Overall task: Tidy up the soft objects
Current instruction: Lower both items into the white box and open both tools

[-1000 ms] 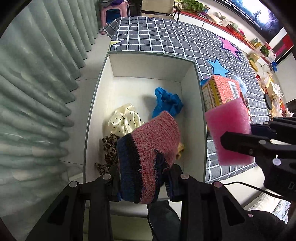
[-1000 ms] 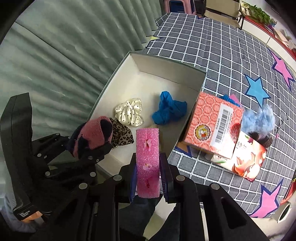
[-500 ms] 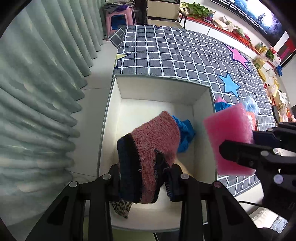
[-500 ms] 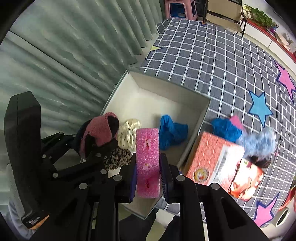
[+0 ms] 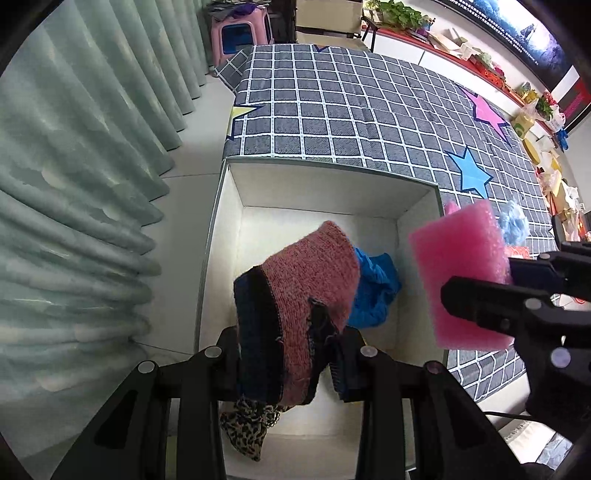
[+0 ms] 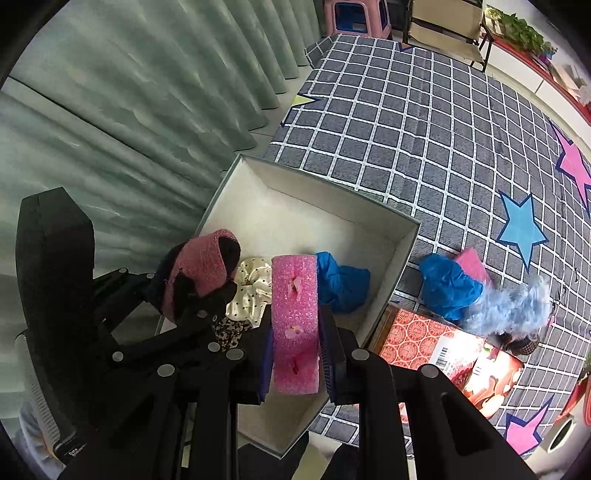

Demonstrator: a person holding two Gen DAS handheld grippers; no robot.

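A knit sock (image 5: 306,295) is being clamped by the left gripper (image 5: 291,354) over the box (image 5: 332,184). A pink sponge (image 6: 295,325) is being clamped by the right gripper (image 6: 295,354), right of it.

Pale green curtains (image 5: 85,177) hang in heavy folds along the left side and reach down to a light grey tiled floor (image 5: 184,206). A large grey cloth with a white grid (image 6: 424,122) is spread flat over most of the room's middle — it carries printed stars in blue (image 5: 471,173), pink (image 5: 485,109) and yellow (image 5: 242,112). At the far end stands a pink plastic stool (image 5: 238,35), and beside it a cardboard box (image 6: 445,24) under a dark frame. Green potted plants (image 5: 397,9) sit further back. Along the right wall runs a low red shelf (image 5: 461,59) crowded with small items — too small to name. Daylight is soft and even.
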